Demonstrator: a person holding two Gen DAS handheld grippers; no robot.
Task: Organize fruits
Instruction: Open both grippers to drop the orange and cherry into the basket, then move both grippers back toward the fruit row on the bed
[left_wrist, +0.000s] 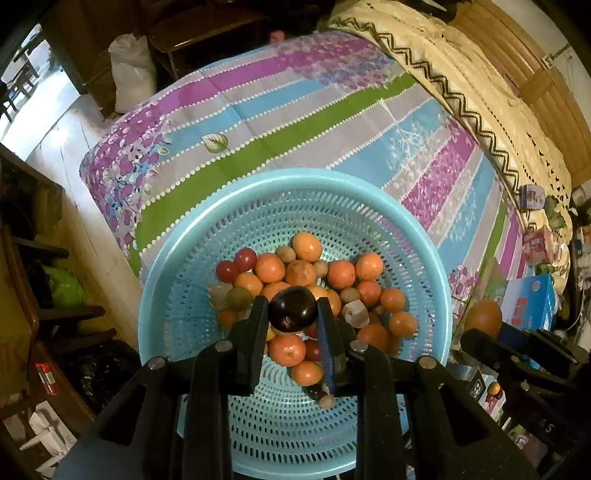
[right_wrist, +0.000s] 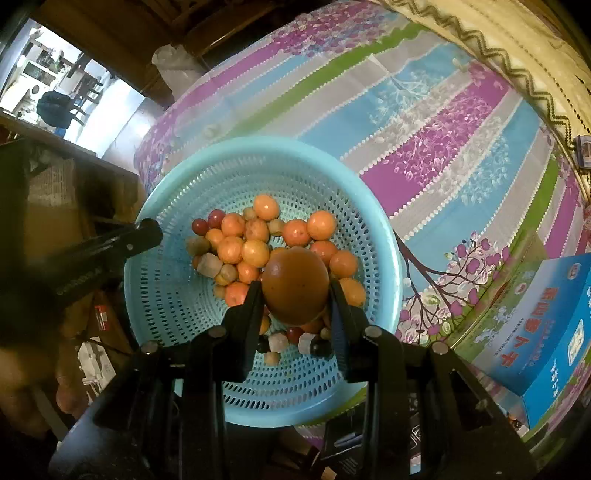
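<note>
Left gripper (left_wrist: 292, 314) pinches a slick dark plum (left_wrist: 291, 309), right gripper (right_wrist: 295, 295) a heavier orange (right_wrist: 295, 285) — both round, grab across the middle, gently, over the blue colander (left_wrist: 184, 258).

Heaped fruit (left_wrist: 306, 280) crowds the middle of the blue basket (left_wrist: 207, 206); its far wall looks bare. The bedspread (left_wrist: 295, 122) beyond lies open. A blue box (right_wrist: 546, 332) blocks the right.
</note>
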